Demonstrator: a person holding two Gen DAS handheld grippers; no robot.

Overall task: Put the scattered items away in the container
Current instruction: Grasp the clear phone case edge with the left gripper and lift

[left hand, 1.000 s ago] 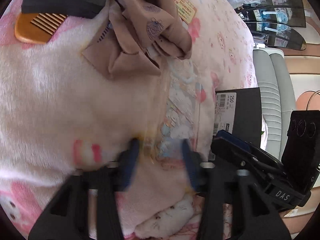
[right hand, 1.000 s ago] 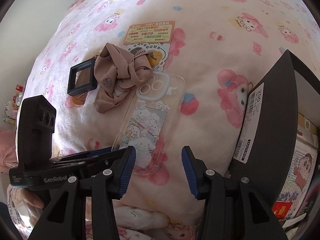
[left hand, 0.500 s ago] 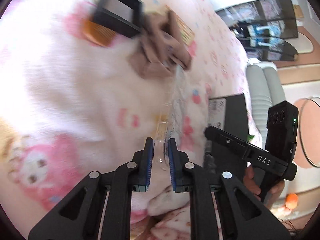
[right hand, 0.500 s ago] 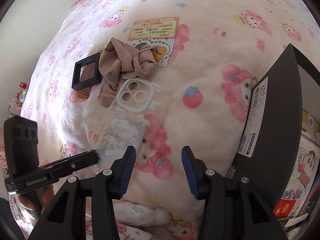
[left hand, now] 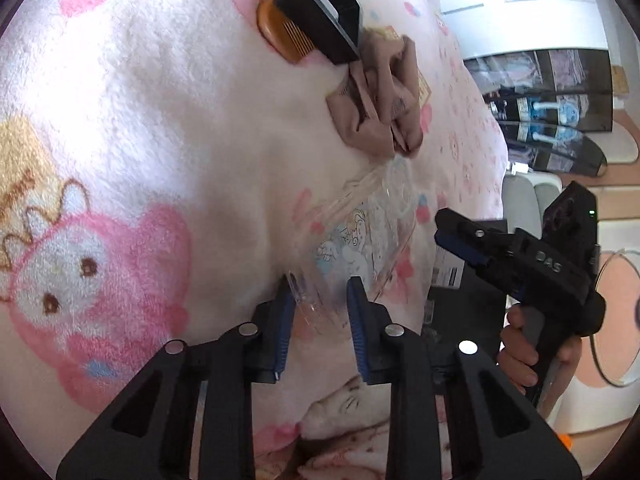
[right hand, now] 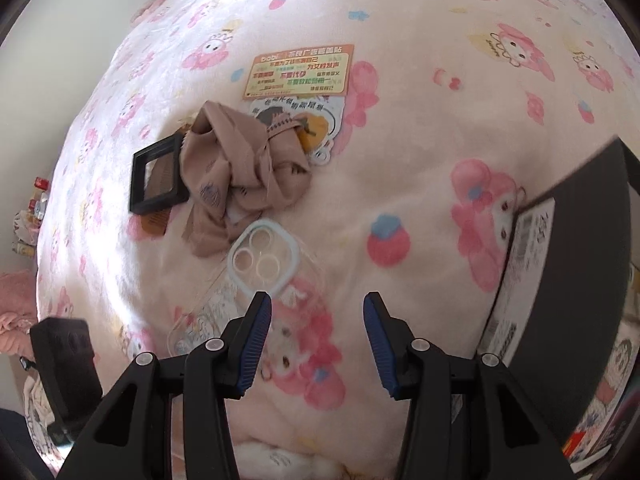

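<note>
A: Clear plastic phone case w/ cartoon print and pale blue camera ring (right hand: 262, 264) lies flat on the fluffy pink-and-white cartoon blanket (right hand: 420, 128), just below the crumpled tan fabric piece (right hand: 240, 168).

B: Left gripper (left hand: 320, 292)?

A: Near end of the case sits btwn its blue pads. Jaws narrow but opening; the left pad looks to touch the case edge, the right pad stands clear of it, so no pinch.

B: Right gripper (right hand: 316, 312)?

A: Jaws spread partway, nothing btwn them, hovering over the blanket just beside the case's camera end. In the left view a hand (left hand: 524, 352) grips its handle.

B: Container?

A: Black box w/ white barcode label (right hand: 580, 280) at the right edge, well apart from the case. Some printed stuff inside, can't tell what.

B: Other items?

A: Black square frame (right hand: 158, 178) lying over an orange wooden comb (left hand: 286, 38), touching the fabric's left side. Orange-bordered printed card (right hand: 300, 70) and a white die-cut sticker (right hand: 320, 128) above, sticker partly under the fabric.
</note>
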